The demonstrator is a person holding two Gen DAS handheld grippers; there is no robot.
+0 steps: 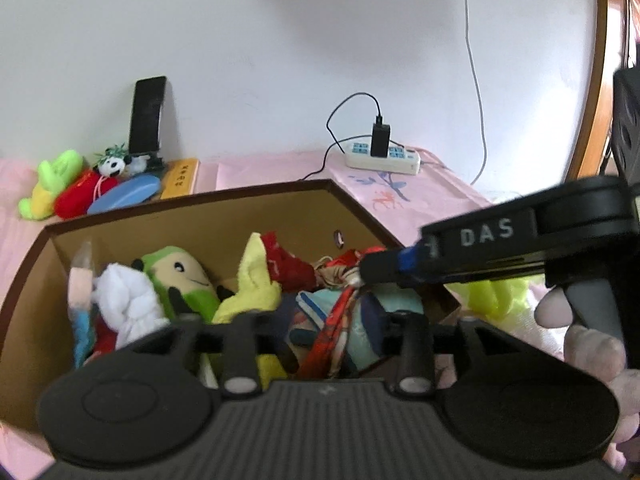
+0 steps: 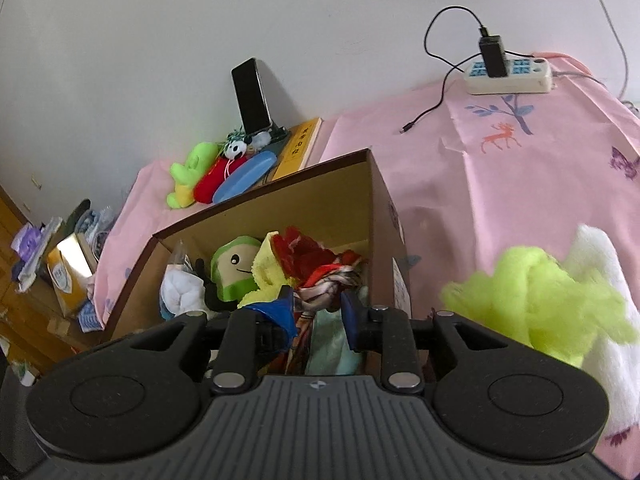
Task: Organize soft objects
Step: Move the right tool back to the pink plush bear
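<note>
Both grippers are being held over the cardboard box (image 2: 372, 216). Right gripper (image 2: 318, 304) is being kept partly closed, and its blue fingers (image 2: 282, 310) are pressed on the two sides of a knotted patterned cloth (image 2: 324, 280), which is lying on top of the pile inside the box. In the left wrist view this same gripper (image 1: 366, 272) is seen coming in from the right side and touching the knot (image 1: 344, 276). Left gripper (image 1: 324, 320) is being held above the box; its fingertips are not shown, so how far it is open cannot be told. Inside the box a green plush (image 2: 234, 268), a yellow cloth (image 2: 266, 268) and a white cloth (image 2: 182, 292) are lying. Just beside the box, on the pink tablecloth (image 2: 500, 184), a lime fluffy cloth (image 2: 532, 292) is lying.
</note>
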